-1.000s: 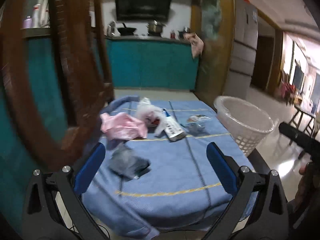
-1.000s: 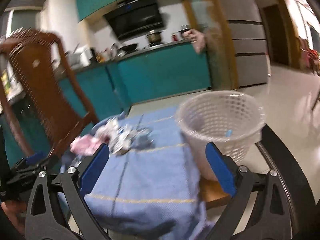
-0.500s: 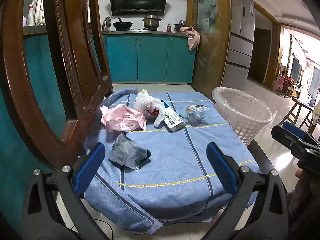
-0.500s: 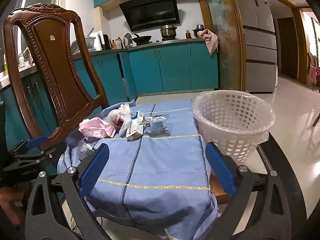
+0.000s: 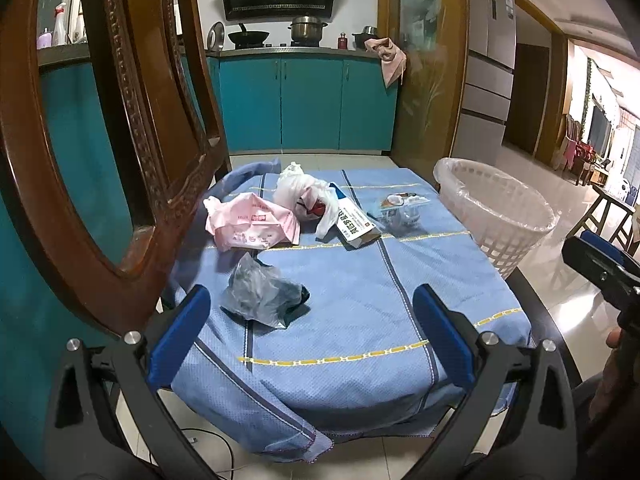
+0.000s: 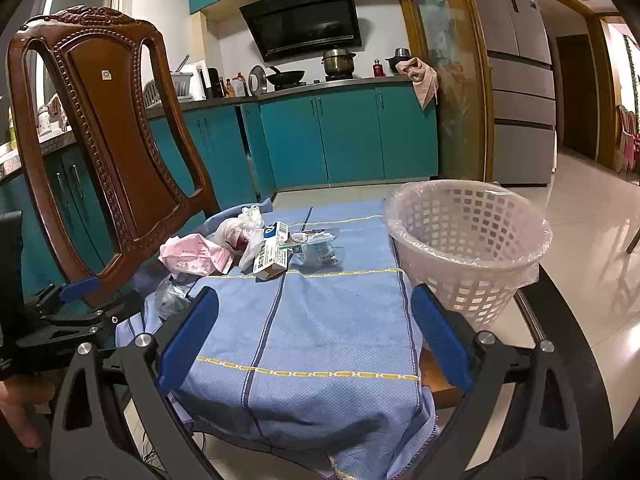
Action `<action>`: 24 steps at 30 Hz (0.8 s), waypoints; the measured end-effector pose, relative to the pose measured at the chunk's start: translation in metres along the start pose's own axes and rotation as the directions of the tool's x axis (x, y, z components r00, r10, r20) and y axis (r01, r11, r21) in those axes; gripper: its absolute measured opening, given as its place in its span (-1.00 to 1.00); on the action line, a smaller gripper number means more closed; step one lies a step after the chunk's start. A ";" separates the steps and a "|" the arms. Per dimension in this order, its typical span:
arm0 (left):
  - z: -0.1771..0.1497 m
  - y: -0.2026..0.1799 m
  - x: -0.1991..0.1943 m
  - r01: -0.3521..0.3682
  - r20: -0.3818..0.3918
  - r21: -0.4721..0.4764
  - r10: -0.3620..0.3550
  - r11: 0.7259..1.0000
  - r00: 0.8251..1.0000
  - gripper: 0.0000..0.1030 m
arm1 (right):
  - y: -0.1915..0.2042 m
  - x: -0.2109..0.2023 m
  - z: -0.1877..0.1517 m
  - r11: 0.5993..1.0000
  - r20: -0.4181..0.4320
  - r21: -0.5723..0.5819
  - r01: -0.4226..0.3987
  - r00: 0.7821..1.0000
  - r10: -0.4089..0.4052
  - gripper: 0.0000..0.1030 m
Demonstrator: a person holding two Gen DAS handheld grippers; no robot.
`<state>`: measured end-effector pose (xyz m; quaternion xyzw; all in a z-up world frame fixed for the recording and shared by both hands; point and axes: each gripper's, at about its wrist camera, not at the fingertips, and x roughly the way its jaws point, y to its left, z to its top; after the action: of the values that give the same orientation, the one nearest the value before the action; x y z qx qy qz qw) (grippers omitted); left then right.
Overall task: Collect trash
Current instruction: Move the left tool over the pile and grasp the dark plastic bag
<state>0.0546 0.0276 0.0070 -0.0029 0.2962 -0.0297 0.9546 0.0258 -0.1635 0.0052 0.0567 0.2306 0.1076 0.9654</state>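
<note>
Left wrist view: my left tongs (image 5: 312, 332) and right tongs (image 6: 316, 336) gape wide, empty. Trash lies left on the surface; crumpled grey bag (image 5: 264, 296) nearest may slip when pinched.

Right tongs (image 6: 314, 334) gape above blue cloth (image 6: 320, 328), beside lined basket (image 6: 468, 240).
</note>
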 end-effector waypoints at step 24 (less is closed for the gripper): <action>0.014 0.022 0.106 -0.087 -0.283 0.045 0.096 0.995 0.954 0.96 | 0.005 0.007 -0.001 1.000 -0.035 -0.011 -0.029 0.999 0.029 0.84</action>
<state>0.1511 0.0429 -0.0423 0.0302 0.4296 0.0098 0.9025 0.0300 -0.1572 0.0018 0.0527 0.2459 0.1239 0.9599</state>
